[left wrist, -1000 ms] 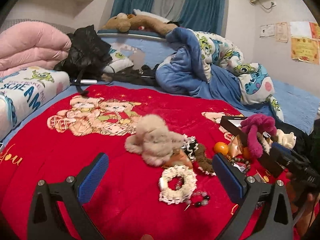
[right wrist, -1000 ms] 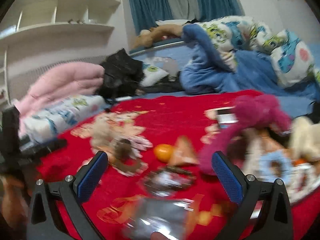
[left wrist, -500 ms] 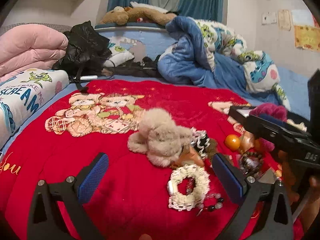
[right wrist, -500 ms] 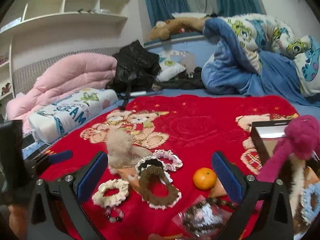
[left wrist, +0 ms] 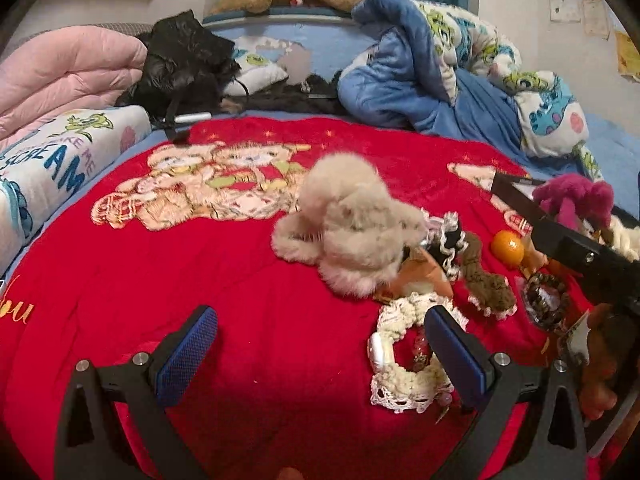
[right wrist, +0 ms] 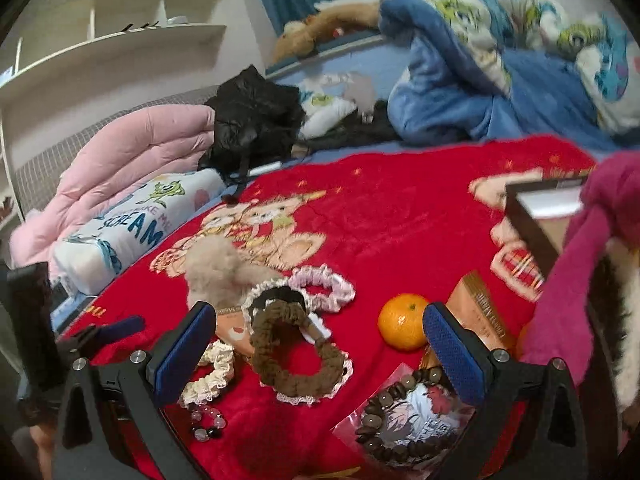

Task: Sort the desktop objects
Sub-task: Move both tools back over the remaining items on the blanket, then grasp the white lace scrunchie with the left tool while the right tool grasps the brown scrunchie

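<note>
While both jaws gape empty, a fluffy beige scrunchie and ruffled brown scrunchie lie on plush red blanket

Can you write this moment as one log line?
left gripper: open, empty | right gripper: open, over brown scrunchie | orange: on blanket

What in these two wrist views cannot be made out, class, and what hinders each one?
- Dark box, right wrist view: contents hidden by the magenta plush and the frame edge.
- Packet under the wooden bead bracelet: print too blurred to read.
- Cream scrunchie, left wrist view: partly behind the left gripper finger.
</note>
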A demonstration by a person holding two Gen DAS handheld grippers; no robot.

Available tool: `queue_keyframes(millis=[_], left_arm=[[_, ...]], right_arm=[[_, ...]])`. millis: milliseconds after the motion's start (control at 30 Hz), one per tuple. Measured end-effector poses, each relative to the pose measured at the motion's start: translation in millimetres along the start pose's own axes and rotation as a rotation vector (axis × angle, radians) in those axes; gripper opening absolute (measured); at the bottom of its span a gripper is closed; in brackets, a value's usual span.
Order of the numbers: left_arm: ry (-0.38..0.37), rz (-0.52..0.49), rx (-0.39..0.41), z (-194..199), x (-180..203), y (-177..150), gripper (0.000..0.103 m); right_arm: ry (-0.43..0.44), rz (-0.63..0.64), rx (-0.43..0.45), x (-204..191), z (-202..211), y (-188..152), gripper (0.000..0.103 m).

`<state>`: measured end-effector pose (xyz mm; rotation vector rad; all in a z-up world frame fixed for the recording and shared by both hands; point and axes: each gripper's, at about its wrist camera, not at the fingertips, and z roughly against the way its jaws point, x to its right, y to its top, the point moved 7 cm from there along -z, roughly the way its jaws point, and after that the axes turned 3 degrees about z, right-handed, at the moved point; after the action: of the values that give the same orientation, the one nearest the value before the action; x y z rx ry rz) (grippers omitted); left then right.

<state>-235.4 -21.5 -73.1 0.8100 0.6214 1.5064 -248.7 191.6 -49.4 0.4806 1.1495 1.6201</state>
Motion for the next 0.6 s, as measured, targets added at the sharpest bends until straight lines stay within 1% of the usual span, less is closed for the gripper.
queue_keyframes(millis=[67,233,433,600], left_arm=[[0.010,-0.020,-0.014,-3.1,4.0,-2.2,0.103],[0.027,-0.052,-0.061,-13.0,9.7,-8.1,0.103],[0.019,-0.022,-0.114,-21.7,5.3,-12.5,0.103],[0.013,-0.005,-0.126,-20.7,3.3,-15.0,0.103]], right_arm=[[0.003,0.005,-0.012,-1.7,-1.9,-1.7,0.103],[0.010,0.067,-0.053,-14.6,-9.2,-7.4,0.103],[0.036,0.070,-0.087,-17.1,-15.5,-12.9,0.103],[0.042,0.066,-0.127,-17.5,-20.4,-19.0,0.103]])
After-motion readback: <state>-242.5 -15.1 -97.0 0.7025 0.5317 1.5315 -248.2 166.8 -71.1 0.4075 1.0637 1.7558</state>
